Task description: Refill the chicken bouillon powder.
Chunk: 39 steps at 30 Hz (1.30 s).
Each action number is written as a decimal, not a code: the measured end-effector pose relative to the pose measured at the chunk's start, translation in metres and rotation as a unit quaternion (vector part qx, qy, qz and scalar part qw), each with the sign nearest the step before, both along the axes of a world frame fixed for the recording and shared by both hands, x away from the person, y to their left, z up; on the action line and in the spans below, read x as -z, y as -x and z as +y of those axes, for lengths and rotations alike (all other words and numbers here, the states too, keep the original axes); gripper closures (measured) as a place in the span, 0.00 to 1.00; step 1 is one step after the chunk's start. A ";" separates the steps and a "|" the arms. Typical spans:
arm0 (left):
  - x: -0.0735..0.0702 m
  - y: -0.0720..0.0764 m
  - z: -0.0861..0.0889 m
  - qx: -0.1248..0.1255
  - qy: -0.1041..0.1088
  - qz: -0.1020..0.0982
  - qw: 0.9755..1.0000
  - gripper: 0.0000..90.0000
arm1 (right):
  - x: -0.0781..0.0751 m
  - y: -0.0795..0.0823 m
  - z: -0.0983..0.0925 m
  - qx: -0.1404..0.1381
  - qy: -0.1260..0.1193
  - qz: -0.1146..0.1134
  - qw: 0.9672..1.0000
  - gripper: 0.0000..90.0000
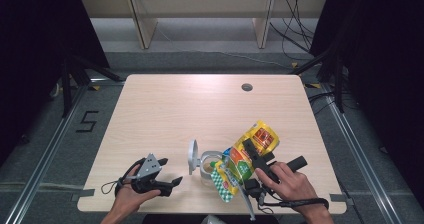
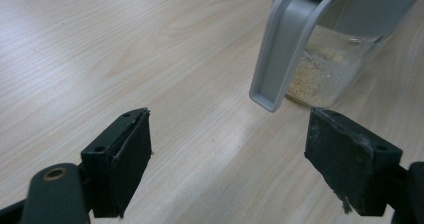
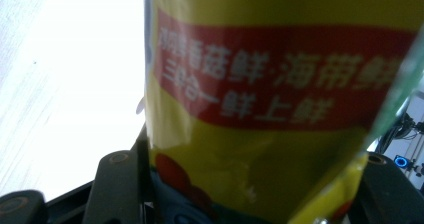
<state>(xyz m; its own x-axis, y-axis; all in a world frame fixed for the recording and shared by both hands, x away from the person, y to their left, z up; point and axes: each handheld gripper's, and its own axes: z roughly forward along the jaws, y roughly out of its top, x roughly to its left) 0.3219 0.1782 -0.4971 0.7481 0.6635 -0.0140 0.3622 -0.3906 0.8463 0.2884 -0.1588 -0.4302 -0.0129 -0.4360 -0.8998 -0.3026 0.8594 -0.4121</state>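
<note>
I am holding a yellow bag (image 1: pixel 248 156) in the right gripper (image 1: pixel 250 151), its jaws clamping the bag's sides partway closed, as the right gripper view shows with the printed red band (image 3: pixel 280 74) filling the space between them. In the high view the bag is lying tilted, its long axis running from about one o'clock at the far end down to seven o'clock, where the green checkered mouth end (image 1: pixel 225 184) is hanging just over the glass jar (image 1: pixel 210 168). The jar is standing near the front edge of the surface (image 1: pixel 200 104), with its grey lid (image 1: pixel 192 156) flipped up at its nine o'clock side and a little pale powder (image 2: pixel 312 74) lying in the bottom.

I am keeping the left gripper (image 1: pixel 170 181) low on the surface at the jar's nine o'clock, jaws standing wide and holding nothing. In the left gripper view the jar is sitting ahead at about one o'clock, apart from the pads, with the lid's tab (image 2: pixel 280 49) hanging down in front of it.

The coming move, as I am judging it, is turning on the bag's mouth staying above the jar's opening while I am tipping along that long axis. The right hand (image 1: pixel 290 184) is the one doing the pouring; the left is the nearer one for steadying the jar.
</note>
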 end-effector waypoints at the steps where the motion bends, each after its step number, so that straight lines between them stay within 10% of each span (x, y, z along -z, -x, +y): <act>1: 0.000 0.001 0.000 -0.005 -0.001 0.005 1.000 0.20 | 0.000 0.000 0.000 0.001 -0.001 0.003 1.000 0.48; 18: -0.001 0.000 0.002 0.001 -0.001 -0.002 1.000 0.20 | -0.001 0.003 -0.011 0.014 -0.016 -0.002 1.000 0.48; 28: 0.000 0.001 0.000 -0.007 0.002 0.007 1.000 0.20 | -0.004 -0.002 0.001 -0.017 0.026 -0.004 1.000 0.48; 30: 0.000 0.001 0.000 -0.005 0.006 0.006 1.000 0.20 | 0.000 -0.002 0.000 0.007 -0.011 0.002 1.000 0.49; 39: -0.001 -0.001 0.001 0.002 0.000 0.001 1.000 0.20 | -0.002 -0.009 -0.006 0.010 -0.005 0.008 1.000 0.51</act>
<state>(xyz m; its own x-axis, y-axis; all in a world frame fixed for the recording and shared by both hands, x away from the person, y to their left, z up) 0.3225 0.1794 -0.4963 0.7511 0.6600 -0.0156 0.3619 -0.3918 0.8459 0.2971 -0.1647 -0.4283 -0.0367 -0.4268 -0.9036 -0.2916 0.8694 -0.3988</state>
